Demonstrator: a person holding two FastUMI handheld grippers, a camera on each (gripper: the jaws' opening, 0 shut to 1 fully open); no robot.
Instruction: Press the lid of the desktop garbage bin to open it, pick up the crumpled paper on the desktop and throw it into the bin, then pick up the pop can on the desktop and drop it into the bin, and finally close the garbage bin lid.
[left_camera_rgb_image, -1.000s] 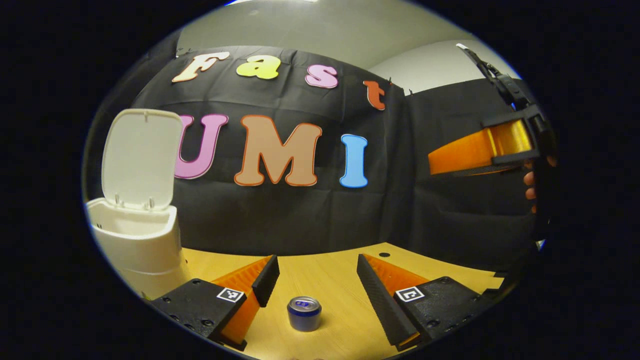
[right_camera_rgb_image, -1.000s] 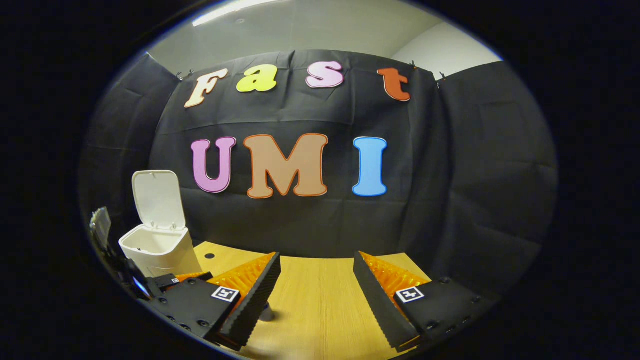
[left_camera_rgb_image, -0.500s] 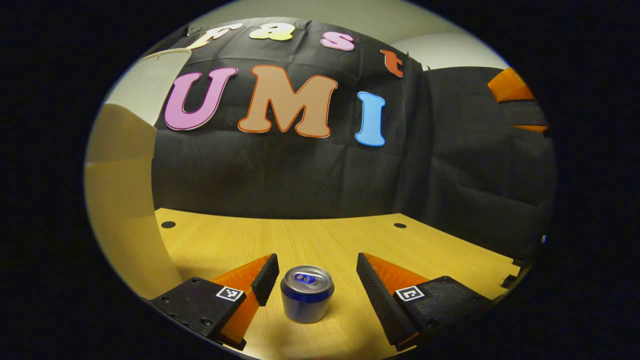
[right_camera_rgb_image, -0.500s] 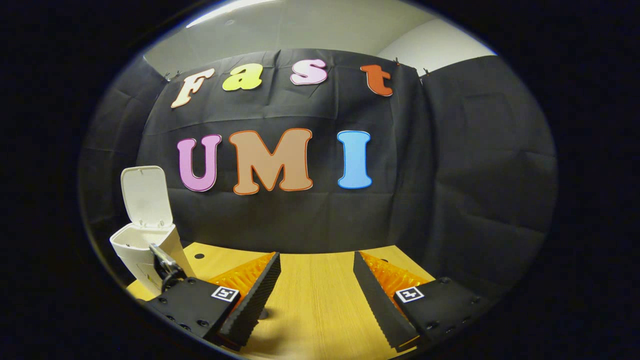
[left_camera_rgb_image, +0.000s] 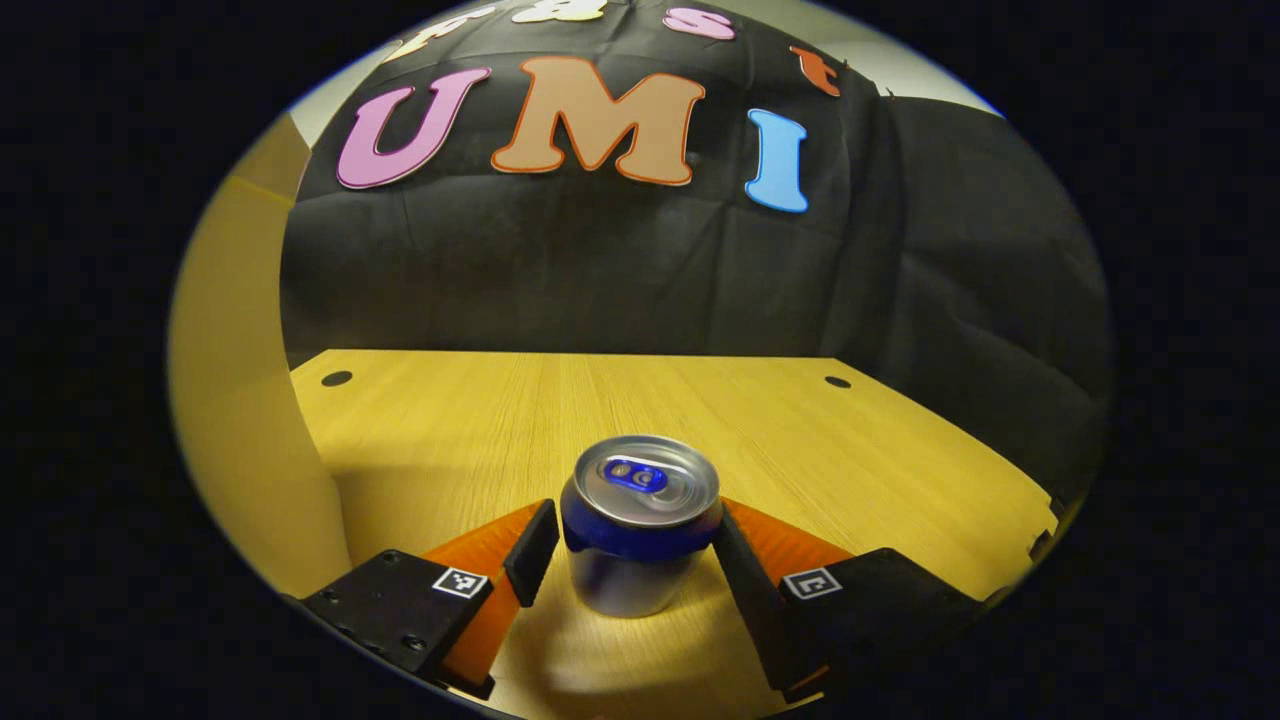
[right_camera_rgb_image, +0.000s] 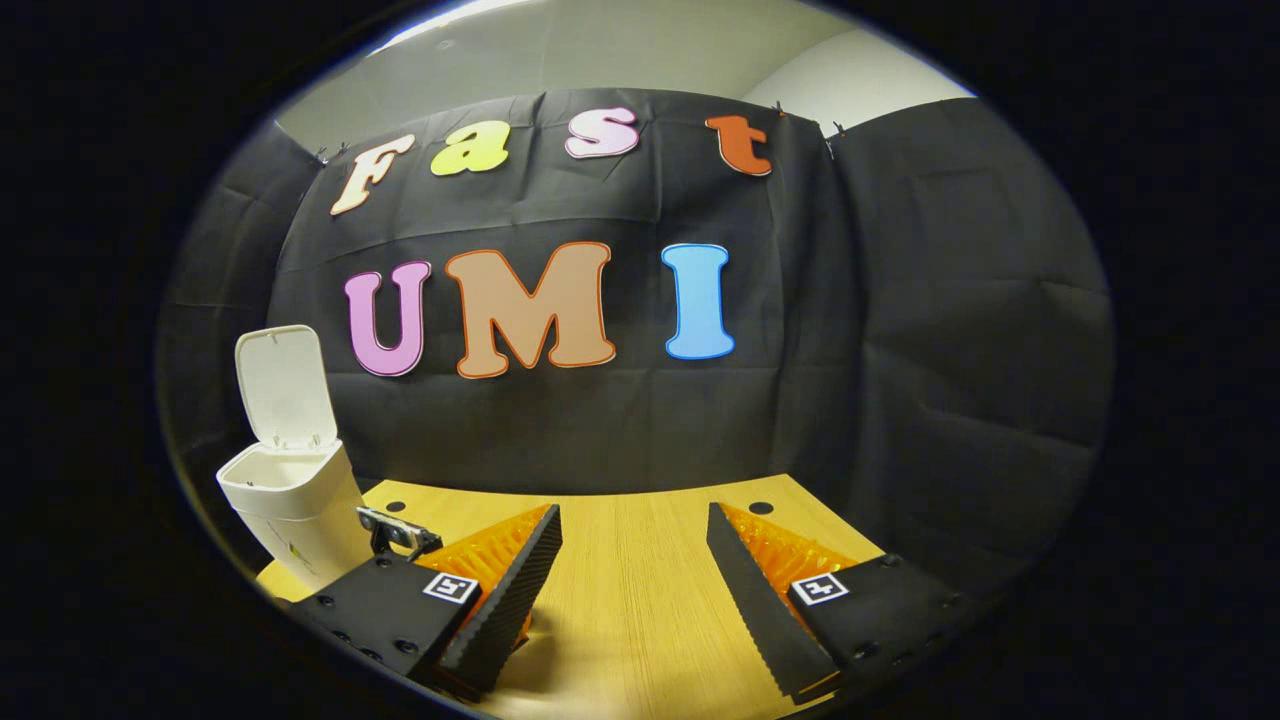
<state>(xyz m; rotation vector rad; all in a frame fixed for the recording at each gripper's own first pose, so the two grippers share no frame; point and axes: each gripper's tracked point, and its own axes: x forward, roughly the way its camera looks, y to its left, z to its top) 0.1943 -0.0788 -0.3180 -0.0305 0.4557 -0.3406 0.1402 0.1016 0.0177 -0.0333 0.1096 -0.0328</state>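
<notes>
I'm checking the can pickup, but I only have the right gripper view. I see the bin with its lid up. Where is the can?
Observer: The can stands upright on the table, between the fingers of the left hand-held gripper.
Operator: Is it gripped?
Observer: Not yet. A gap shows between the can and one finger.
Operator: How near is the bin there?
Observer: Close, I'd judge. The bin has its wall rising large along the left of that view.
</notes>
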